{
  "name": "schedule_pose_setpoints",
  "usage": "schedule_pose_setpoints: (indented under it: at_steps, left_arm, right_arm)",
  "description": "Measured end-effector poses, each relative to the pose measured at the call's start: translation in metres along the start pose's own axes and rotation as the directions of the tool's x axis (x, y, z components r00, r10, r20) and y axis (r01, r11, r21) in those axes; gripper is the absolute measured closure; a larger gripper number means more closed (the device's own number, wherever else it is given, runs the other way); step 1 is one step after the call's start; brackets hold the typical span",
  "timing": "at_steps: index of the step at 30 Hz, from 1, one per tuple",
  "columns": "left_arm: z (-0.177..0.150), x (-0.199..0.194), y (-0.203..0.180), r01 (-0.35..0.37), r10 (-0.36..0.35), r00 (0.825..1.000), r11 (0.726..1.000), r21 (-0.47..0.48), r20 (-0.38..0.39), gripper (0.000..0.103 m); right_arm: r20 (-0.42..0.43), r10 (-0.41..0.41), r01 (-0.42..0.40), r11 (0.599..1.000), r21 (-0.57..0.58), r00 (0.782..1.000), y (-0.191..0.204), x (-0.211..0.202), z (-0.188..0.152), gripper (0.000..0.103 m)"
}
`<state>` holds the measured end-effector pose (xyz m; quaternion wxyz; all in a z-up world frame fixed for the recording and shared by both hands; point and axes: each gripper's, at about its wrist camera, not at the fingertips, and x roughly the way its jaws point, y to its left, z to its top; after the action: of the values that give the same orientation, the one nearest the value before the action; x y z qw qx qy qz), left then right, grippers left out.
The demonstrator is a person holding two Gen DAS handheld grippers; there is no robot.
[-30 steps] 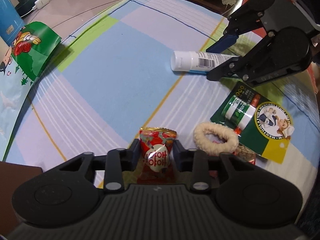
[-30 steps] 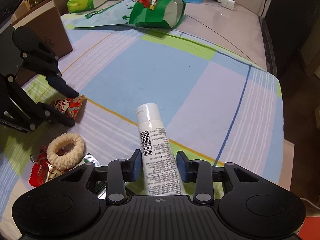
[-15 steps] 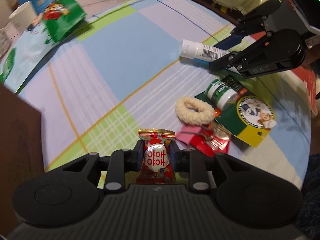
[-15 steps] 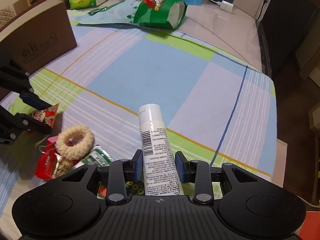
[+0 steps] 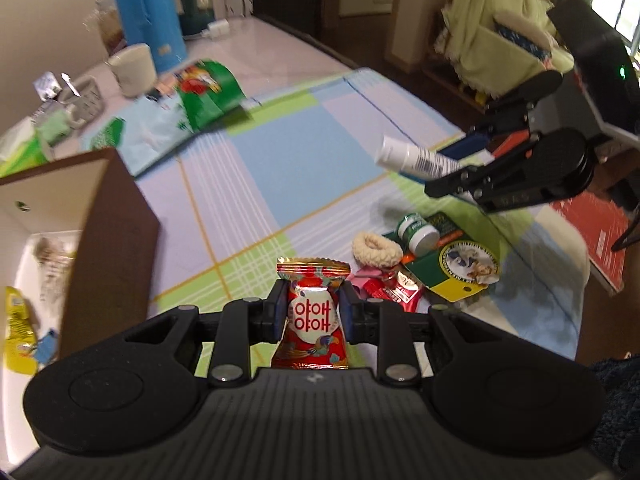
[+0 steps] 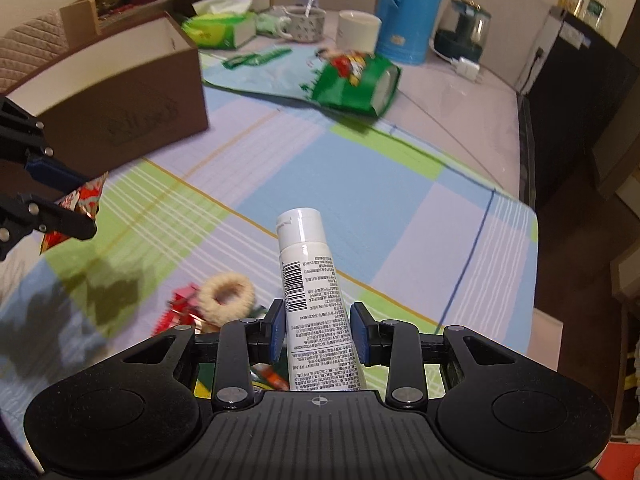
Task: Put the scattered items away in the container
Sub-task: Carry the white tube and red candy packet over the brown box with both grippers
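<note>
Hiding the lower end of the red candy packet (image 5: 313, 316), the left gripper (image 5: 313, 316) is seen clamped on it, the packet upright between the pads and lifted clear of the checked cloth (image 5: 256, 168). The tail of the white tube (image 6: 316, 300) is likewise cut off behind the right gripper (image 6: 318, 332), whose pads are pressed on its sides, cap pointing away. Below the tube, a cream hair tie (image 6: 226, 294) and red wrappers (image 5: 394, 290) are left lying, partly covered. Beyond them a wide stretch of cloth is open. The brown box (image 6: 120, 92) stands beside the candy, its contents blurred, its inside only partly seen.
</note>
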<state>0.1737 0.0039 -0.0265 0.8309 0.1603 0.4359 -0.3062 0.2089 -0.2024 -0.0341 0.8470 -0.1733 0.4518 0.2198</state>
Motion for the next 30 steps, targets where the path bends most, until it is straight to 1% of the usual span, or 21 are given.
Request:
schedule_pose_setpoints:
  at_steps: [6,11,14,19,23,27,30]
  left_arm:
    - [-0.005,-0.042,0.012,-0.058,0.059,0.996,0.998,-0.015,0.072,0.081]
    - [-0.012,-0.077,0.032,-0.114,0.117,0.986,0.993,-0.030,0.120,0.081]
    - [-0.020,-0.097,0.047,-0.151,0.154,0.979,0.988,-0.038,0.136,0.081]
    - [-0.040,-0.126,0.082,-0.225,0.229,0.965,0.973,-0.041,0.125,0.081]
    - [-0.057,-0.146,0.113,-0.289,0.290,0.951,0.957,-0.032,0.105,0.081]
    - [-0.070,-0.159,0.146,-0.337,0.337,0.938,0.941,-0.015,0.084,0.081]
    - [-0.078,-0.164,0.171,-0.355,0.354,0.933,0.935,-0.003,0.068,0.081]
  right_arm:
    - [0.046,0.011,-0.009,0.999,-0.033,0.999,0.025,-0.019,0.011,0.070]
    - [0.082,0.024,-0.019,0.998,-0.063,0.996,0.049,-0.029,0.025,0.070]
    - [0.102,0.038,-0.029,0.996,-0.086,0.994,0.067,-0.032,0.036,0.070]
    - [0.133,0.077,-0.059,0.989,-0.132,0.988,0.097,-0.036,0.060,0.070]
    - [0.171,0.119,-0.092,0.983,-0.160,0.978,0.120,-0.040,0.089,0.070]
    - [0.215,0.182,-0.146,0.974,-0.171,0.959,0.143,-0.043,0.124,0.070]
    - [0.247,0.230,-0.189,0.966,-0.178,0.941,0.162,-0.043,0.152,0.070]
